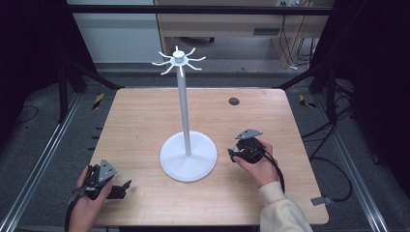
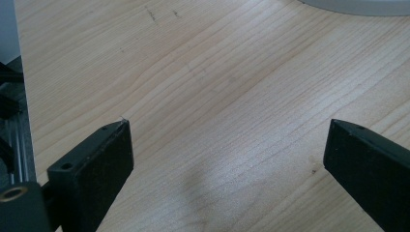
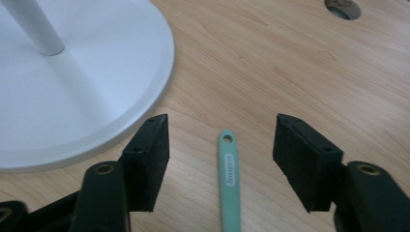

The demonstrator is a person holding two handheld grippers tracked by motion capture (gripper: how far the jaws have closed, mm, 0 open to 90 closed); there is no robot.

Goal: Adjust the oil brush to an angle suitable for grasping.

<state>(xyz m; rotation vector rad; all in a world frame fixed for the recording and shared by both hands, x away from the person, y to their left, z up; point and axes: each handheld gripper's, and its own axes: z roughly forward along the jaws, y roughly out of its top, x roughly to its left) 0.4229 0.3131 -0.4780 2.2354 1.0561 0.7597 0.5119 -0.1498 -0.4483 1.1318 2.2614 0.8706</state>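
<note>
A green handle point(image 3: 228, 174) is being straddled by the right gripper point(image 3: 221, 140), its fingers point(image 3: 147, 154) spread wide and empty; its long axis is lying along the gap, beside the white stand point(image 3: 82, 82). The left gripper point(image 2: 222, 145), wide open and empty, is being held over bare table point(image 2: 193, 72), well apart.

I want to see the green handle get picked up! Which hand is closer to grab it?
The right gripper. Its open jaws already sit either side of the green handle lying on the table. The left gripper is open too, but over bare wood.
</note>
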